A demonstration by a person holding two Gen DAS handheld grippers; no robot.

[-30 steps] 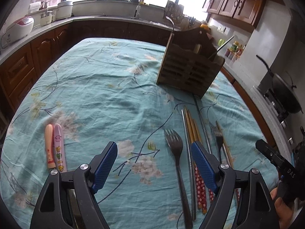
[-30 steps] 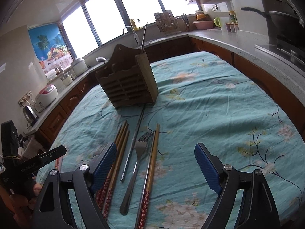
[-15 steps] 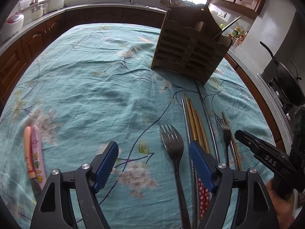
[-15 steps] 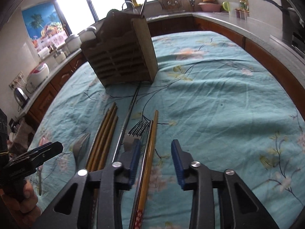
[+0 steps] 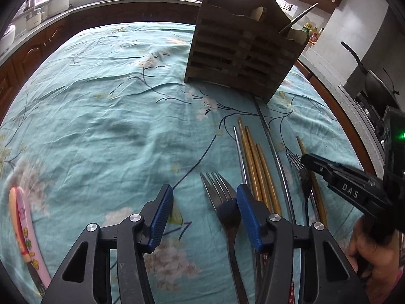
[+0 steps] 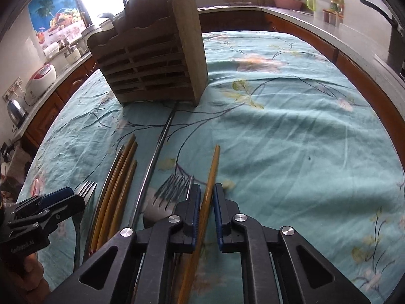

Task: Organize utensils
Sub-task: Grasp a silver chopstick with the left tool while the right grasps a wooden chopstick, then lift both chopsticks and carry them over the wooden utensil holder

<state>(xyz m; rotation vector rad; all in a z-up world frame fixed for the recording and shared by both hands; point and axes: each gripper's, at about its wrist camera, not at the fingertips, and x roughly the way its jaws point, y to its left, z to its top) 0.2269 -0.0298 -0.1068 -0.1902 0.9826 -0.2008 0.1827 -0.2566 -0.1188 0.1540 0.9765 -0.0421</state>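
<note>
A wooden utensil holder (image 5: pixel 243 48) stands at the back of the teal tablecloth; it also shows in the right wrist view (image 6: pixel 152 60). Utensils lie in a row in front of it. My left gripper (image 5: pixel 205 202) is open, its jaws on either side of a large fork (image 5: pixel 222 202). My right gripper (image 6: pixel 206 197) is nearly shut around a single yellow chopstick (image 6: pixel 211 177), with a small gap still showing. A smaller fork (image 6: pixel 172 190) lies just left of it. Several golden chopsticks (image 6: pixel 121 177) and a long metal rod (image 6: pixel 157 157) lie between the forks.
Two pink and orange handled utensils (image 5: pixel 22 228) lie at the left edge of the cloth. Kitchen counters with appliances (image 6: pixel 40 78) ring the table. A dark pan (image 5: pixel 374 86) sits on the stove at the right.
Both grippers moved forward and down toward the utensils. The right jaws closed from wide open to a narrow gap around the yellow chopstick. The left jaws narrowed around the large fork.
</note>
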